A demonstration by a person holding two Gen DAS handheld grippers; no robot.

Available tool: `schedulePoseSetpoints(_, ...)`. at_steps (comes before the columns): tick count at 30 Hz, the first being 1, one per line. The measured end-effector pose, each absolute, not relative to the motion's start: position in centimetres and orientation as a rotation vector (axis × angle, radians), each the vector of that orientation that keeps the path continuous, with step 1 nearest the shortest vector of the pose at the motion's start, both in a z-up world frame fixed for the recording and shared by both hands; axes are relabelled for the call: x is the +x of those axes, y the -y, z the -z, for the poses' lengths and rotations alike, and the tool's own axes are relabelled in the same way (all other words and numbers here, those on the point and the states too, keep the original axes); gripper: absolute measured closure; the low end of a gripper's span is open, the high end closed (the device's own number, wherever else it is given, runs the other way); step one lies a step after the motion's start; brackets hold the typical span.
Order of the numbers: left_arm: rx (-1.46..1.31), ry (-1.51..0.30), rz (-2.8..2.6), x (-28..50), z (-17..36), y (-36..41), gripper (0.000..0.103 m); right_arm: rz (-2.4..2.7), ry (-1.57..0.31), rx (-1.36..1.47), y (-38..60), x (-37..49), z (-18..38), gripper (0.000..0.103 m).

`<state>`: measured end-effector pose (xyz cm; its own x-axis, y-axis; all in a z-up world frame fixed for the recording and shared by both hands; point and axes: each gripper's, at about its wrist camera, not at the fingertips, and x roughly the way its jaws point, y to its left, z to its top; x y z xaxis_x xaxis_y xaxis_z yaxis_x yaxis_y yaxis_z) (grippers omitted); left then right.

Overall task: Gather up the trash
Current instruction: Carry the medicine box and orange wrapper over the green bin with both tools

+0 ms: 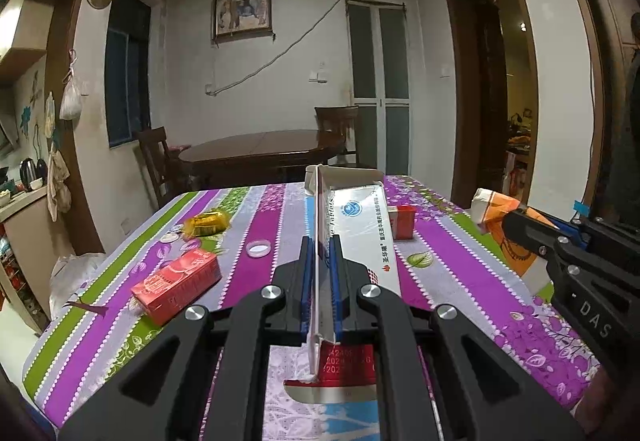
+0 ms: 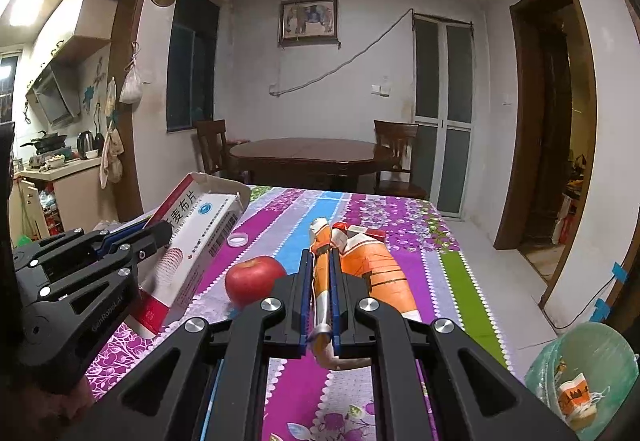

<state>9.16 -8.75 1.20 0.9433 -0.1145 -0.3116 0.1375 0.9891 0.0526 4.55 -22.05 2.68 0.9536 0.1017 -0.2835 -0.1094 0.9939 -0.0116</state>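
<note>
In the left wrist view my left gripper (image 1: 322, 245) is shut on the thin open flap of a white and red medicine box (image 1: 360, 225), held up over the striped tablecloth (image 1: 460, 281). The right wrist view shows my right gripper (image 2: 326, 253) shut on a crumpled orange and white wrapper (image 2: 376, 265), also above the table. At that view's left edge is the left gripper (image 2: 158, 235) with the box (image 2: 200, 241). A bin lined with a green bag (image 2: 592, 353) stands on the floor at lower right, with an orange wrapper (image 2: 576, 397) inside.
On the table lie a red carton (image 1: 176, 285), a yellow wrapper (image 1: 208, 223), a white lid (image 1: 258, 249), a small red box (image 1: 402, 227) and a red apple (image 2: 254, 279). A white plastic bag (image 1: 68, 277) sits beside the table's left edge. A dark wooden table (image 2: 308, 153) with chairs stands behind.
</note>
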Motion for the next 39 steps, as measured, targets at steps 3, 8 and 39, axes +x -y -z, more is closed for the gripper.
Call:
schedulePoseSetpoints(3,0.07,-0.318,0.151,9.3,-1.5,9.6,0.096,-0.086,-0.281,-0.031,22.8,4.3,-3.4,0.094)
schedulePoseSetpoints(8,0.068,-0.31,0.225,9.2,-2.3,12.6,0.096,-0.017,-0.272,-0.043,26.0,2.8,-4.5,0.094)
schedulePoseSetpoints(39,0.194,-0.613,0.759,11.4,1.7,41.1,0.096,0.436,-0.618,0.089,62.6,-3.8,-0.2,0.094)
